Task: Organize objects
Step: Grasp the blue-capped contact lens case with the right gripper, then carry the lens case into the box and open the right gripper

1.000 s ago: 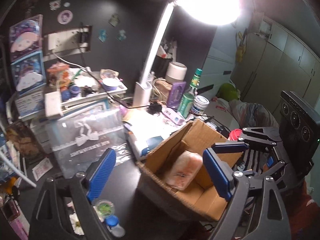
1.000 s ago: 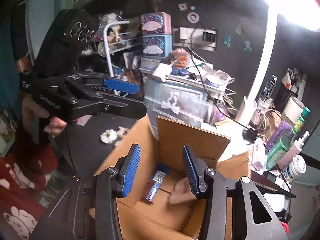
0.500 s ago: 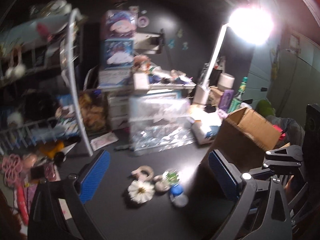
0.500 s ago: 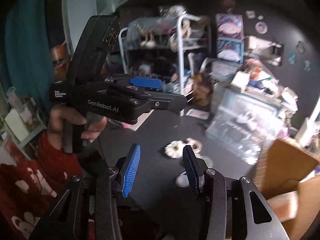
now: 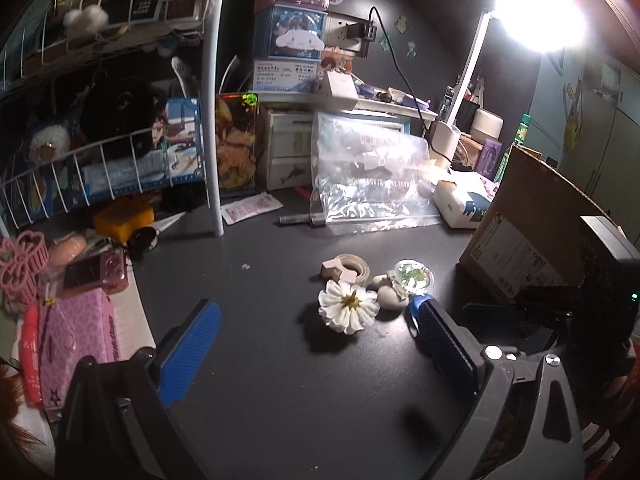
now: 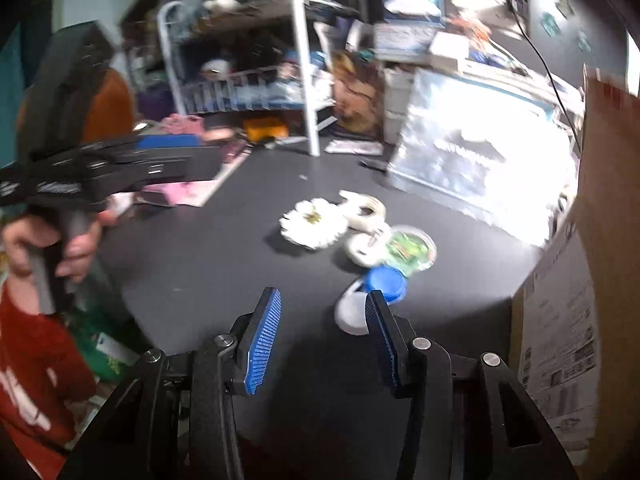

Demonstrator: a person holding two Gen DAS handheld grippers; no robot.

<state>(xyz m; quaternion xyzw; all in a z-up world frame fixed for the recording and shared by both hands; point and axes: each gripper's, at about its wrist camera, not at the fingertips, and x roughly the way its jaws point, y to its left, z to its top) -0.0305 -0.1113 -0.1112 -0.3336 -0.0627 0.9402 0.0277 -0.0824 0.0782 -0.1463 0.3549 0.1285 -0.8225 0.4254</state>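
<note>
Right wrist: blurred, perhaps empty right gripper (image 6: 322, 340).

Right gripper (image 6: 322, 340) parted and empty, blue-lidded jar (image 6: 370, 294) just beyond, white flower (image 6: 314, 228)

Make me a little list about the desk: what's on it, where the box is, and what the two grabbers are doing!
surface: dark desk
small things: white flower, tape roll, clear round case with green inside, blue-capped jar, clustered together
box: cardboard box, right of the cluster
left gripper: wide open, empty
right gripper: partly open, empty, near the jar
</note>
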